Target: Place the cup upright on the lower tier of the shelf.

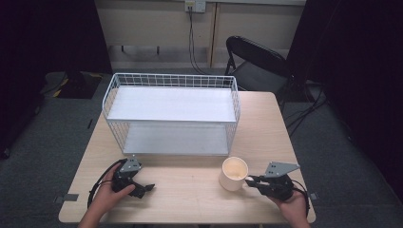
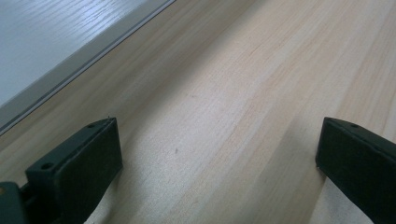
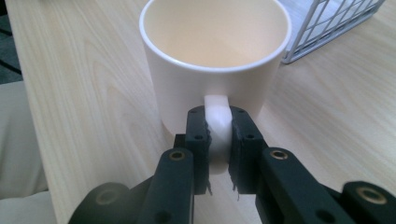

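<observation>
A cream mug (image 1: 234, 173) stands upright on the wooden table (image 1: 190, 190), in front of a white two-level wire rack (image 1: 171, 114). My right gripper (image 1: 250, 181) is shut on the mug's handle (image 3: 218, 126); in the right gripper view both pads press the handle's sides and the mug (image 3: 215, 60) is empty. My left gripper (image 1: 145, 188) rests low on the table at the near left. In the left gripper view its jaws stand wide apart with bare wood (image 2: 219, 121) between them, so the left gripper (image 2: 219, 158) is open.
The rack's lower shelf edge (image 2: 56, 60) lies just beyond the left gripper. A black folding chair (image 1: 254, 59) stands behind the table's far right corner. Cables run on the grey floor (image 1: 304, 114).
</observation>
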`<state>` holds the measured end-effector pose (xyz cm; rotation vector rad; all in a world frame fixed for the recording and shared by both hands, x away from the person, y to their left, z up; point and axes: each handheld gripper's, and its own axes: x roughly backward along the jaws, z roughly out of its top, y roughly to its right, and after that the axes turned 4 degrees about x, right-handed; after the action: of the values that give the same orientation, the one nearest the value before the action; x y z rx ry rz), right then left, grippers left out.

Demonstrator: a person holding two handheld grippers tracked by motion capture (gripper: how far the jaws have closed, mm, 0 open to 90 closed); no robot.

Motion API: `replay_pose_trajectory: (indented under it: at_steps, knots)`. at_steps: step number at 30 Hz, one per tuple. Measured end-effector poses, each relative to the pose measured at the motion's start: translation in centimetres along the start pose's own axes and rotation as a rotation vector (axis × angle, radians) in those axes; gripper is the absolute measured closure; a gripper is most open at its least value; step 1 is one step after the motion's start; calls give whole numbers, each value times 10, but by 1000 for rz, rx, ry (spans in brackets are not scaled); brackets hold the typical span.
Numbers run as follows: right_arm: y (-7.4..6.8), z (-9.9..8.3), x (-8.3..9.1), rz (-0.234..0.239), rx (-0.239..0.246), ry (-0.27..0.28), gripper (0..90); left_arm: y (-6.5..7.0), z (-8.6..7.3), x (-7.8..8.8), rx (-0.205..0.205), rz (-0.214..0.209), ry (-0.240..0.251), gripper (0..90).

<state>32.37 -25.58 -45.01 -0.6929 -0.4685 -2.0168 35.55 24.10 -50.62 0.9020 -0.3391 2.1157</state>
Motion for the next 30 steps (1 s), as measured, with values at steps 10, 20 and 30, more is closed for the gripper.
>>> replay_pose_trajectory:
  at_steps: [10, 20, 30]
  knots:
    - [2, -1, 7, -26, -19, 70, 806, 0, 0, 0, -1, -2, -3, 0]
    - [2, 5, 10, -47, -22, 88, 805, 0, 0, 0, 0, -2, -6, 0]
    - [-2, 19, -2, -17, -17, 92, 805, 0, 0, 0, -2, -1, -4, 0]
